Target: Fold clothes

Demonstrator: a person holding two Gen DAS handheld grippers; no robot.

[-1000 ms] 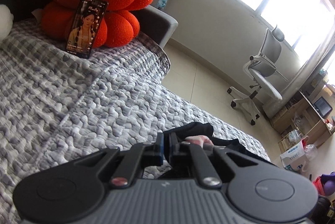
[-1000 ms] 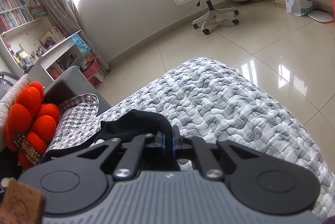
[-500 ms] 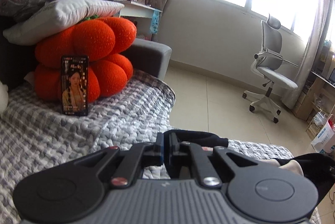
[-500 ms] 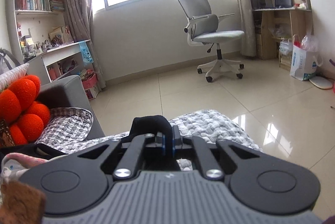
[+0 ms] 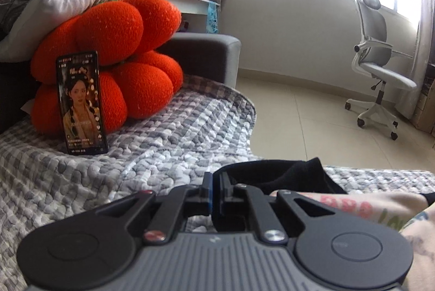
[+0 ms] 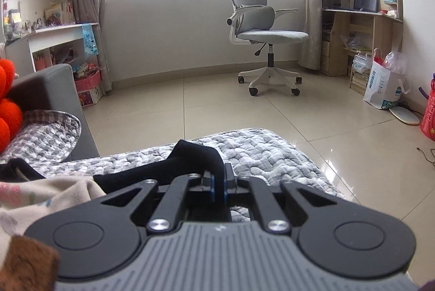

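Observation:
A garment with black trim [image 5: 274,174] and a cream printed body [image 5: 361,205] is held up over the grey quilted bed cover [image 5: 163,144]. My left gripper [image 5: 216,182] is shut on its black edge. In the right wrist view the same black edge [image 6: 190,157] loops up between the fingers of my right gripper [image 6: 218,179], which is shut on it. The cream printed cloth [image 6: 46,193] hangs at the lower left of that view. Most of the garment is hidden behind the two gripper bodies.
An orange pumpkin cushion [image 5: 122,51] with a phone [image 5: 80,103] leaning on it sits at the bed's head, a grey pillow [image 5: 68,0] on top. A grey office chair [image 6: 258,27] stands on the tiled floor [image 6: 272,111]. A paper bag [image 6: 383,84] stands by the desk.
Both grippers have lifted and levelled out, carrying the black-trimmed garment up off the bed. More cream printed cloth now shows between them.

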